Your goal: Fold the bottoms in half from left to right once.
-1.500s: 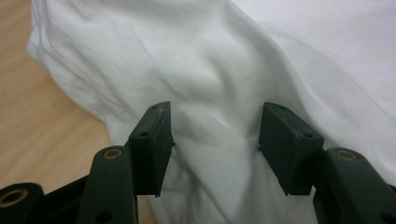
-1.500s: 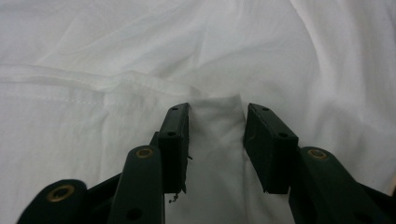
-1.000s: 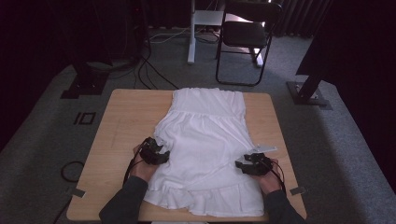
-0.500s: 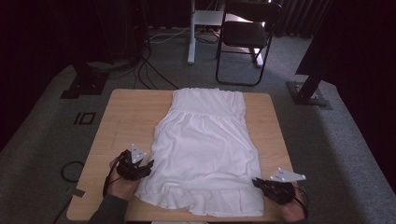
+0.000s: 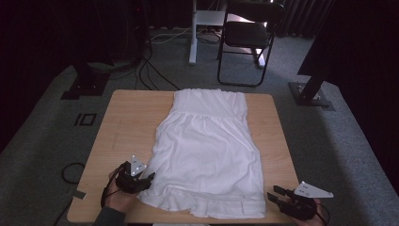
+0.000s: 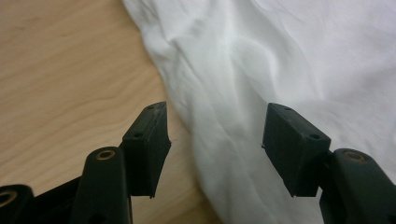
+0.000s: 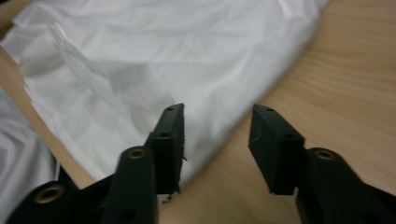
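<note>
While the high view takes in the whole white dress (image 5: pixel 207 150) spread flat down the middle of the wooden table (image 5: pixel 127 122), its narrow top toward the upper edge and its ruffled hem near the bottom of the frame, the two gripper views give only close patches of cloth and wood grain. In the high view the left gripper (image 5: pixel 149 178) sits at the lower left, just beside the dress's hem corner, held by a hand (image 5: pixel 117 195). The right gripper (image 5: pixel 275 194) sits at the lower right corner of the table, close to the hem but apart from it.

From the left gripper view, the left gripper (image 6: pixel 215 135) has its jaws spread wide, with the wrinkled side edge of the dress (image 6: pixel 261 70) running up between them; the left jaw hangs over bare table (image 6: pixel 60 84). From the right gripper view, the right gripper (image 7: pixel 215 133) is likewise spread, its jaws straddling the line where the dress (image 7: pixel 154 56) meets the table (image 7: pixel 345 70). Neither pinches anything.

No writing or label can be read anywhere.

Only the high view shows the room: grey carpet (image 5: pixel 339 141), a black folding chair (image 5: pixel 247 37) at the upper middle, cables (image 5: pixel 150 70) trailing across the floor at upper left, and dark curtains behind.
</note>
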A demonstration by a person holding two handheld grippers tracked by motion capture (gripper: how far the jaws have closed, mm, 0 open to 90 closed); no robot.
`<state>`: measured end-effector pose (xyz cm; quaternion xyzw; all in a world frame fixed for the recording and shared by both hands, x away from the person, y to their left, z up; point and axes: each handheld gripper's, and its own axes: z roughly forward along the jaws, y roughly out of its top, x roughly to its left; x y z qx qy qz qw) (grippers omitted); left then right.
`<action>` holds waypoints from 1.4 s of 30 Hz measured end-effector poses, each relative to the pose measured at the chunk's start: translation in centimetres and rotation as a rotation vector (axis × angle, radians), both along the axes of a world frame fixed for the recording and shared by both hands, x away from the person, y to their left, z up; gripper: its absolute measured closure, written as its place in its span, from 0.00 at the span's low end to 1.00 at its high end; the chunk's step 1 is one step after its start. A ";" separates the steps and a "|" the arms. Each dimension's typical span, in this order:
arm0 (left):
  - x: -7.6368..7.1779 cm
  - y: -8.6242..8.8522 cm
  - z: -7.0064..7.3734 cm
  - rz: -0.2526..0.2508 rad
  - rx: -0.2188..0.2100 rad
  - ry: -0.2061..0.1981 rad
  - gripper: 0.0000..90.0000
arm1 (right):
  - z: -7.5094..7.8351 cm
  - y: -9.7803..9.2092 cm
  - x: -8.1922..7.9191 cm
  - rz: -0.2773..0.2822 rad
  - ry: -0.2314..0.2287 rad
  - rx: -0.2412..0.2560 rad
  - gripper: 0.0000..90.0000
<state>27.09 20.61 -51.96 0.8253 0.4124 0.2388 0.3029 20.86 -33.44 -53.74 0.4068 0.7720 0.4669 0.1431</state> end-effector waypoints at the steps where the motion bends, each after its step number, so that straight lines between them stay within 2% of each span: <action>1: -0.2 0.0 -0.1 -0.012 -0.023 0.010 0.45 | 0.0 0.7 0.4 0.010 -0.003 -0.002 0.56; 2: -0.5 0.0 -0.2 -0.031 -0.042 0.020 0.44 | 0.1 1.4 0.7 0.026 -0.001 -0.003 0.55; 4: -1.3 0.1 -0.5 -0.048 -0.046 0.020 0.44 | 0.0 2.7 1.0 0.083 -0.003 -0.001 0.52; 6: -1.8 0.4 -0.9 -0.061 -0.069 0.029 0.44 | -0.2 3.6 1.2 0.110 0.007 -0.017 0.52; 7: -2.0 0.5 -1.1 -0.061 -0.068 0.042 0.44 | -0.5 3.9 1.3 0.111 0.024 -0.033 0.57; 9: -2.2 0.5 -1.8 -0.067 -0.067 0.072 0.46 | -1.1 4.0 1.5 0.132 0.057 -0.053 0.77; 10: -2.3 0.5 -2.1 -0.073 -0.068 0.084 0.66 | -1.4 3.9 1.3 0.137 0.075 -0.073 0.93; 11: -2.5 0.5 -2.2 -0.087 -0.066 0.087 0.66 | -1.4 3.9 1.3 0.137 0.075 -0.073 0.93; 12: -2.7 0.4 -2.2 -0.093 -0.059 0.086 0.76 | -1.4 3.8 1.1 0.142 0.076 -0.081 0.98; 13: -2.9 0.4 -2.1 -0.093 -0.052 0.069 0.88 | -1.3 3.6 0.8 0.147 0.072 -0.075 0.98; 14: -3.1 0.6 -1.9 -0.087 -0.062 0.061 0.96 | -1.2 3.4 0.5 0.154 0.067 -0.066 0.99; 16: -3.6 1.2 -1.5 -0.059 -0.084 0.031 0.98 | -0.8 2.6 -0.2 0.173 0.051 -0.047 0.99; 18: -4.1 2.0 -0.9 -0.025 -0.097 0.017 0.99 | -0.3 1.6 -0.9 0.174 0.037 -0.042 0.99; 19: -4.2 2.2 -0.8 -0.029 -0.107 0.021 0.99 | -0.2 1.0 -1.2 0.182 0.033 -0.042 0.99; 21: -4.4 2.6 -0.6 -0.014 -0.110 0.004 0.98 | -0.2 0.1 -1.5 0.197 0.036 -0.038 0.99; 22: -4.3 2.6 -0.6 0.006 -0.107 -0.006 0.90 | -0.3 -0.2 -1.7 0.218 0.044 -0.036 0.97; 23: -4.2 2.7 -0.6 0.028 -0.101 -0.015 0.74 | -0.4 -0.4 -1.8 0.232 0.042 -0.036 0.91; 24: -4.0 2.9 -0.5 0.040 -0.111 -0.028 0.66 | -0.3 -0.6 -1.8 0.232 0.038 -0.025 0.78; 25: -3.9 3.0 -0.5 0.041 -0.123 -0.036 0.58 | -0.2 -0.9 -1.7 0.212 0.023 0.008 0.71; 27: -3.7 3.2 -0.1 0.045 -0.154 -0.057 0.52 | 0.1 -1.1 -1.3 0.194 0.008 0.051 0.65; 29: -2.9 3.0 0.1 0.054 -0.132 -0.069 0.50 | 0.4 -1.0 -0.4 0.146 -0.006 0.043 0.61; 31: -1.7 2.9 0.1 0.062 -0.148 -0.069 0.49 | 0.5 -0.7 1.1 0.087 -0.011 0.028 0.60; 33: 0.0 2.7 -0.1 0.081 -0.144 -0.065 0.48 | 0.5 -0.2 3.1 0.027 0.000 0.003 0.60; 34: 1.0 2.6 -0.2 0.089 -0.143 -0.057 0.45 | 0.2 0.3 5.4 -0.019 0.010 -0.006 0.60; 35: 1.9 2.5 -0.4 0.098 -0.149 -0.050 0.45 | 0.2 0.3 5.4 -0.019 0.010 -0.006 0.60; 37: 3.5 2.4 -0.6 0.117 -0.144 -0.045 0.45 | 0.1 1.0 7.6 -0.064 0.018 0.002 0.61; 38: 4.4 2.4 -0.7 0.119 -0.161 -0.031 0.43 | 0.0 1.3 8.7 -0.080 0.019 0.004 0.61; 40: 5.8 2.4 -0.8 0.134 -0.161 -0.022 0.43 | 0.1 2.1 10.7 -0.108 0.019 0.003 0.61; 42: 7.1 2.4 -0.9 0.136 -0.198 0.007 0.43 | 0.2 2.8 12.5 -0.133 0.016 -0.007 0.62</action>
